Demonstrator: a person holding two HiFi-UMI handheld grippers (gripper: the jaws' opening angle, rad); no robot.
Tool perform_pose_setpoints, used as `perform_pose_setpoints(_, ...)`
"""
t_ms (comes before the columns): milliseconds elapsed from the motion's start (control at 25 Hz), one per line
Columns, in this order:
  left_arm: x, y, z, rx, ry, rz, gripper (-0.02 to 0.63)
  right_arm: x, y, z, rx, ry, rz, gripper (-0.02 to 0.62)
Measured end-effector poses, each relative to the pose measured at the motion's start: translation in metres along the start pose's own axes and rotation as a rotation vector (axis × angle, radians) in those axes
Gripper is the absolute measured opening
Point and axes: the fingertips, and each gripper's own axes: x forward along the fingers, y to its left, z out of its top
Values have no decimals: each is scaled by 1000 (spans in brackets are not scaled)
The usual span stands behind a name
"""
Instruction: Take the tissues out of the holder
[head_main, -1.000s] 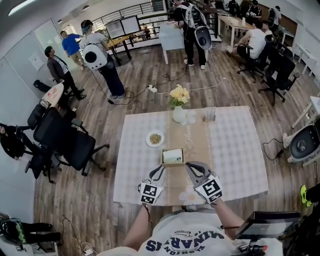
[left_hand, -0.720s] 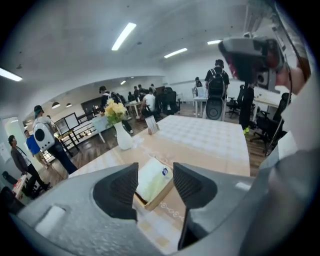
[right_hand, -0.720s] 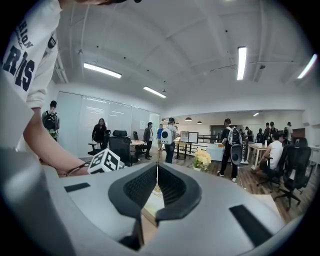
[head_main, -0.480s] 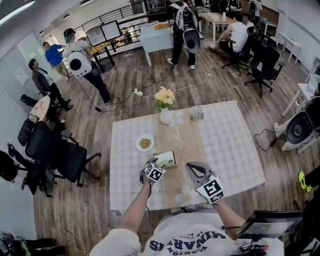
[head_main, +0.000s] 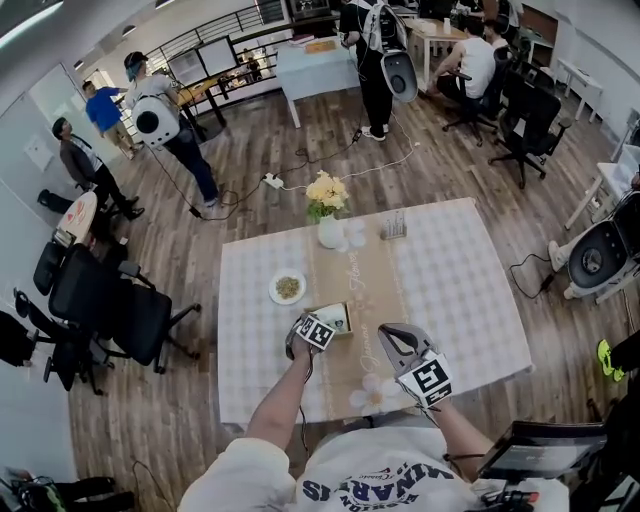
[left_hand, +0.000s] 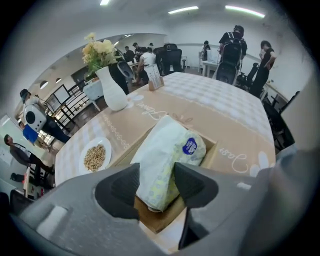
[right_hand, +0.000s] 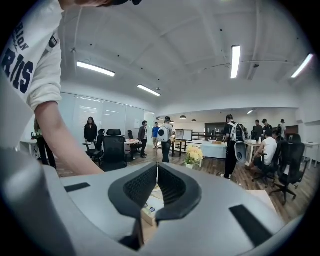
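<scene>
Tissues, in the head view, lie as a pale tissue pack (head_main: 335, 317) inside the small open holder (head_main: 347, 322) on the runner near the front of the desk (head_main: 460, 290). The left tool (head_main: 322, 325) points steeply down at the holder's near end. The right tool (head_main: 390, 338) hangs just beside it, to the right, over the runner.

From the left gripper view, the left tool (left_hand: 156, 182) has just been opening and its jaws stand wide. The tissue pack (left_hand: 167, 155) lies between them, and the pads flank its near end without visibly pressing. The pack rises above the holder (left_hand: 160, 217) and leans over its wall. Its wrap looks like thin glossy film over soft paper, so it should be light, squashy and a little slippery. I would close across the narrow width, well down on the body, since pinching a loose corner of film may slip or tear. The holder may rise with it.

In the right gripper view, the right tool (right_hand: 156, 185) is closed and empty. The sliver below the jaws is probably the holder (right_hand: 150, 207), though too little shows to be sure.
</scene>
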Motion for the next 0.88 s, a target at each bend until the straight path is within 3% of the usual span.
perform_pose_setpoints(160,9,-5,1,16,34,37,97,3,-5,0,3,4,0,9)
perform_pose_setpoints(240,11,-5,2,28,51,60,67,5,-6,1,4,5,1,9)
perform_pose_setpoints(480,14,-5,4,23,40,35,61,5,-18,-5,5,19,-14,9)
perform_pose_setpoints(880,14,-4,3,13,20,62,53,4,-17,-12,6,26,-11,9)
